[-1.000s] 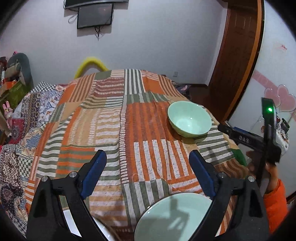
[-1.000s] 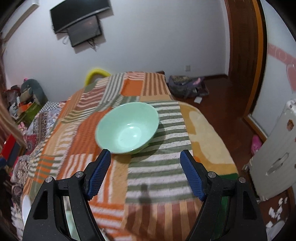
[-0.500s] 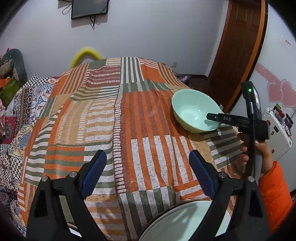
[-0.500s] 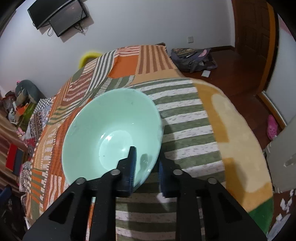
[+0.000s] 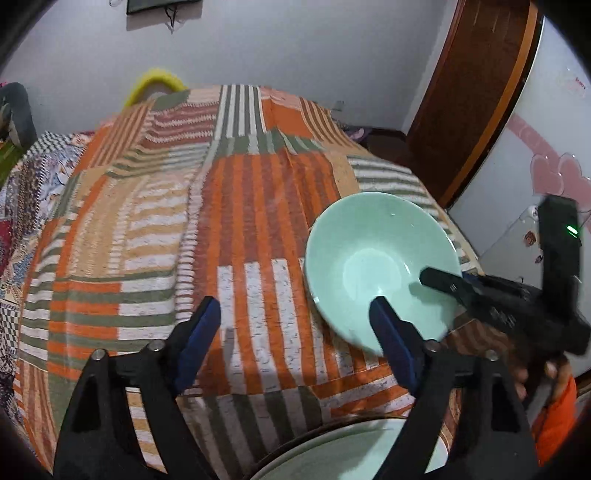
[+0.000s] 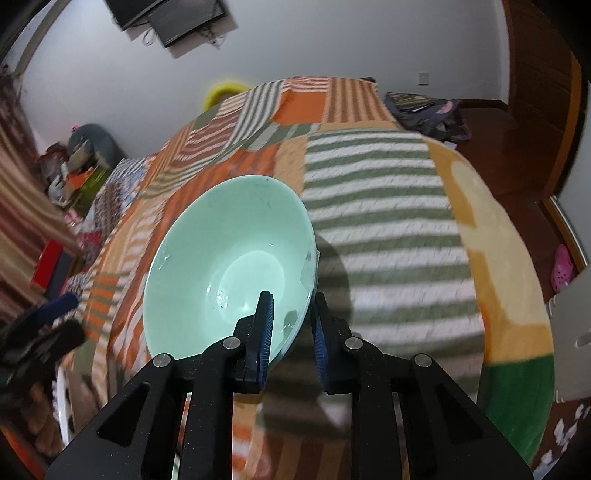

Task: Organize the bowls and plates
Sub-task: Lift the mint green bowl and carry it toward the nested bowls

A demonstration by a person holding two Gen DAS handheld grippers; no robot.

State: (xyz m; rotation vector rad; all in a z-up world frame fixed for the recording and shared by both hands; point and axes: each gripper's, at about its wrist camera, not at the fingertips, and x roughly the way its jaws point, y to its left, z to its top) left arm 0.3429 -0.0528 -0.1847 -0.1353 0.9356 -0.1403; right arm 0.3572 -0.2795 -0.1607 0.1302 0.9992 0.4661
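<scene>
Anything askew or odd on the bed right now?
The green bowl sits tilted, its near rim clamped by the right hand-held gripper and lifted off the striped blanket. No spills or damage visible.

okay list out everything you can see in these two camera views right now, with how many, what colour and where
bowl: one, mint green, on the blanket, rim clamped by the right gripper.
dish: one, pale, bottom edge, partly hidden.
blanket: one, orange, green and white stripes, covering the surface.
screen: one, black, on the wall.
door: one, brown, right.
right gripper: shut on the bowl.
left gripper: open, jaws just closing, nothing between.
sleeve: one, orange.
</scene>
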